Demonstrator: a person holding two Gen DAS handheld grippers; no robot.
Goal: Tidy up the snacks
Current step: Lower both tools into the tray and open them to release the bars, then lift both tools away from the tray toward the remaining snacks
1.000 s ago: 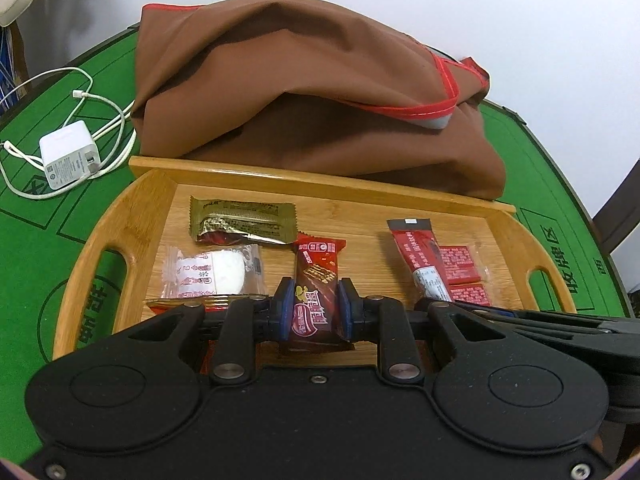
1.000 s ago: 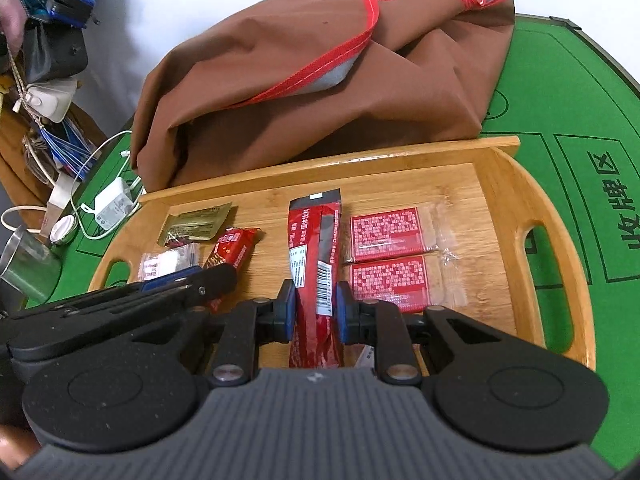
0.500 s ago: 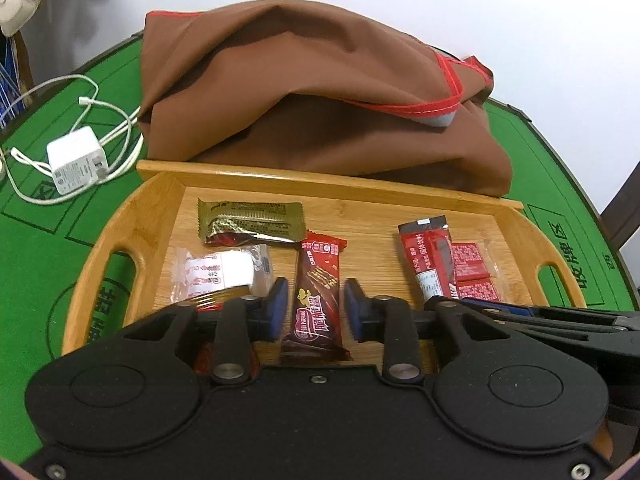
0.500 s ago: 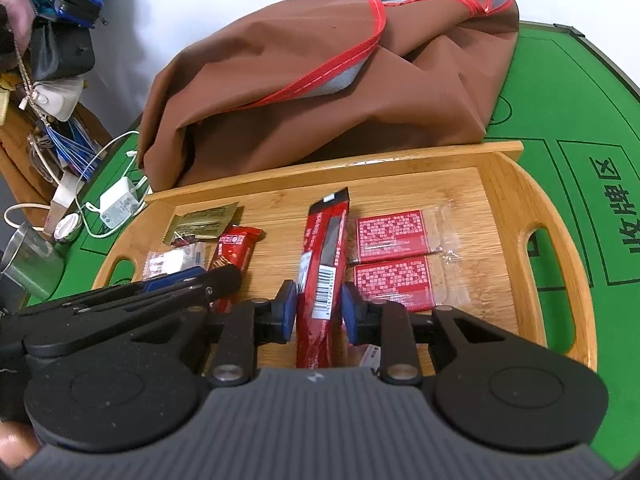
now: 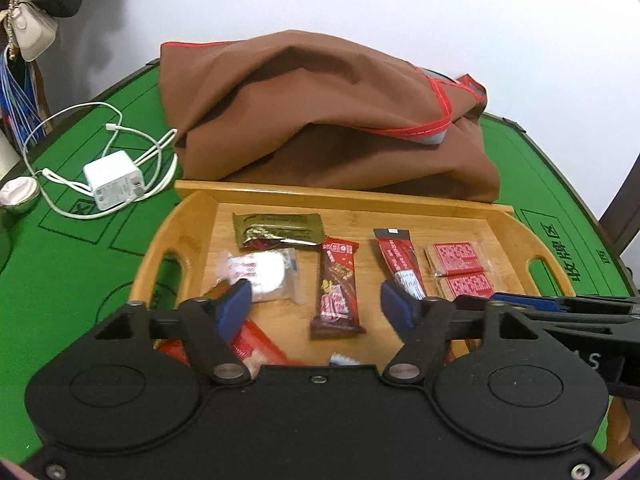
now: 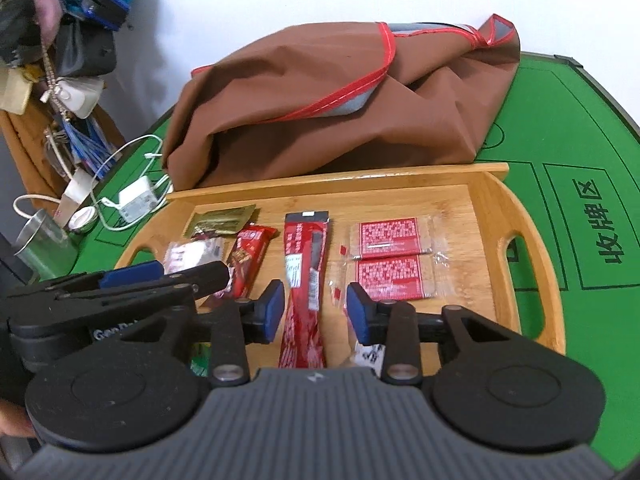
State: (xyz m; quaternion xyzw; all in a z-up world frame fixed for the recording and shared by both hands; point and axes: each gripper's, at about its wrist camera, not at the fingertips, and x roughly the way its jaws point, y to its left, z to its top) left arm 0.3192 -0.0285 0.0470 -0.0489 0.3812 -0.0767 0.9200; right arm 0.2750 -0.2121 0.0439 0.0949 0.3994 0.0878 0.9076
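A big brown cloth bag (image 5: 320, 116) with red trim lies slumped across the green table (image 5: 72, 272) toward its far edge. Near the table's left edge sits a white charger (image 5: 114, 186), its white cable (image 5: 60, 128) looped loosely around it. A small round tin (image 6: 82, 219) and a metal cup (image 6: 44, 246) stand at that same edge. Off the table, purses and bags (image 5: 32, 36) hang against the white wall (image 5: 360, 0).
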